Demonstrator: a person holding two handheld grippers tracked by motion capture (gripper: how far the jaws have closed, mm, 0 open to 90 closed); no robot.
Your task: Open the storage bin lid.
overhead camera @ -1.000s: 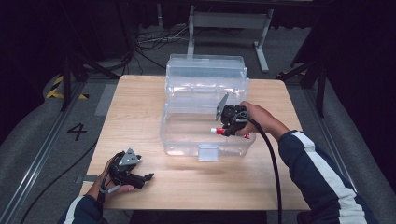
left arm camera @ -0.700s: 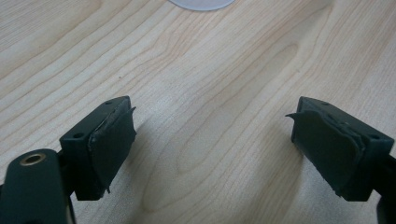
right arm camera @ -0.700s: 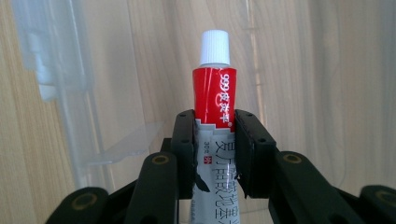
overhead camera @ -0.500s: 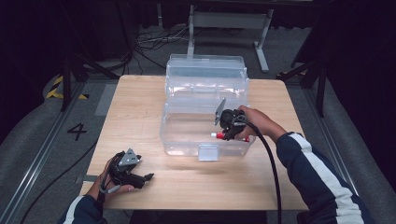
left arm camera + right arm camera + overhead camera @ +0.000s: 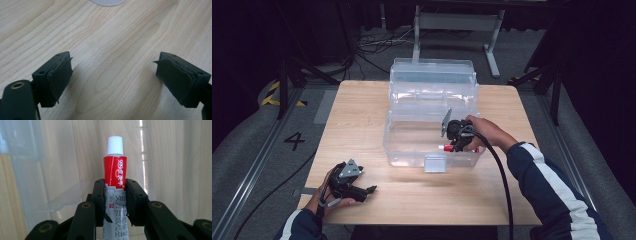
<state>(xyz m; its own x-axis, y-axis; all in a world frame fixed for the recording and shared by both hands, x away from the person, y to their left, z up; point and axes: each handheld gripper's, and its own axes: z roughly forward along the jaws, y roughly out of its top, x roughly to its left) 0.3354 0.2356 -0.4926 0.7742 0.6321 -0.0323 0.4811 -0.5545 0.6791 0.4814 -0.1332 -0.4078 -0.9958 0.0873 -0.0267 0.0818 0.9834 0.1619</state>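
right gripper (image 5: 115, 202) clamps tube (image 5: 114, 171), cap at 12 o'clock, to lower it into box (image 5: 412, 150) | left gripper (image 5: 371, 189) agape, idle on table (image 5: 362, 115)

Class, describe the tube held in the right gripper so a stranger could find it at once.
Start at the clear plastic box on the wooden table. Over its front compartment, the right gripper clamps a small tube: red shoulder, white ribbed cap, white printed body.
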